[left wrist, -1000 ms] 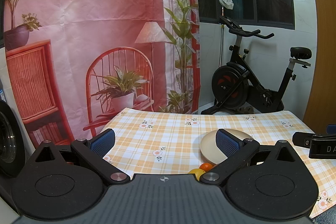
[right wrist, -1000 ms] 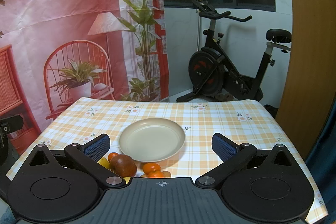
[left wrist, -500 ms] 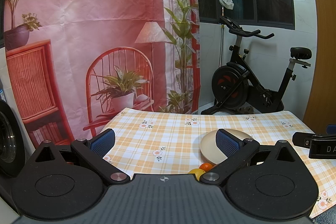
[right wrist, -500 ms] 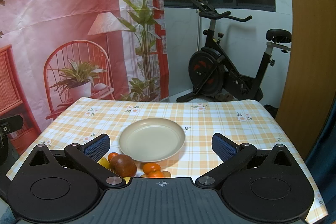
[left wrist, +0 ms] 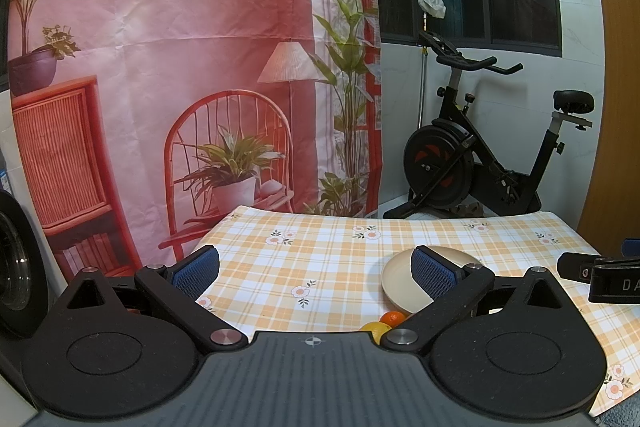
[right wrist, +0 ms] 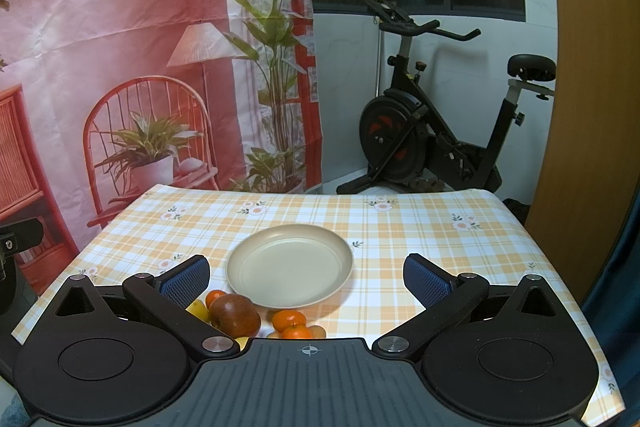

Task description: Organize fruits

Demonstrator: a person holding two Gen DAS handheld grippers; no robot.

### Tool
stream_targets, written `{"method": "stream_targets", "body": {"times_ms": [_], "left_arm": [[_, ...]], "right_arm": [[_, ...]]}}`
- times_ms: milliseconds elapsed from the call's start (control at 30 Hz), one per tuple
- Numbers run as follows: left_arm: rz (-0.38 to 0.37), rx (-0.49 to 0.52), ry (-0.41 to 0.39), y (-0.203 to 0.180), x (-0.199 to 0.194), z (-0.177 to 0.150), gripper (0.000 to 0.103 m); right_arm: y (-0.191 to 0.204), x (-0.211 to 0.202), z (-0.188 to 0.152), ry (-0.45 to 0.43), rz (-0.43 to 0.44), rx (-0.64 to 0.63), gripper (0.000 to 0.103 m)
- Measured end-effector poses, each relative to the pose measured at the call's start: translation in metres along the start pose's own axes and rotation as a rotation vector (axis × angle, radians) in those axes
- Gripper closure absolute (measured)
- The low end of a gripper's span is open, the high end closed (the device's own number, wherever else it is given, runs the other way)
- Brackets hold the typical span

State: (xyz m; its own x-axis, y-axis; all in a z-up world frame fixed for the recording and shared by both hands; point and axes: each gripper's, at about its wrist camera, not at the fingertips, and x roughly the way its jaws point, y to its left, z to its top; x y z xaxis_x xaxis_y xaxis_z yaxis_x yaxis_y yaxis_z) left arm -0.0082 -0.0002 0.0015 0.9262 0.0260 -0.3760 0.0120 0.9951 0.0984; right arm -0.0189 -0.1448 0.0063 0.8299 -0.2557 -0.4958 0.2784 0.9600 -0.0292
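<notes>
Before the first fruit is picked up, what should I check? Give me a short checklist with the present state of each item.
1. Plate is empty and ready: ok.
2. Right gripper open, holding nothing: ok.
3. Left gripper open, holding nothing: ok.
4. Fruits lie on the tablecloth near the plate's front rim: brown apple, tangerines: ok.
5. Full fruit count: cannot tell, the gripper body hides some.
</notes>
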Motion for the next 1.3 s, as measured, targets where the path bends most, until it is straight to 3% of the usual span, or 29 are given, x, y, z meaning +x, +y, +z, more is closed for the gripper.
{"method": "stream_targets", "body": {"times_ms": [333,867,1167,1300], "left_arm": [[0.036,0.020,0.026,-0.003,0.012,-0.002,0.000],[0.048,0.061,0.155,-0.003,0.067,-0.024,0.001],[-0.018,0.063,0.233,0.000,0.097,-0.042,0.021],[-0.023,0.068,0.247,0.001,0.107,-0.048,0.025]], "right_arm": [[-0.001,0.003,0.000,-0.022,0.029,-0.023,0.000],[-0.009,0.062,-0.042,-0.012,0.053,-0.045,0.000],[-0.009,0.089,-0.062,0.057,0.091,-0.035,0.000],[-0.007,0.097,-0.065,0.096,0.110,-0.036,0.000]]}}
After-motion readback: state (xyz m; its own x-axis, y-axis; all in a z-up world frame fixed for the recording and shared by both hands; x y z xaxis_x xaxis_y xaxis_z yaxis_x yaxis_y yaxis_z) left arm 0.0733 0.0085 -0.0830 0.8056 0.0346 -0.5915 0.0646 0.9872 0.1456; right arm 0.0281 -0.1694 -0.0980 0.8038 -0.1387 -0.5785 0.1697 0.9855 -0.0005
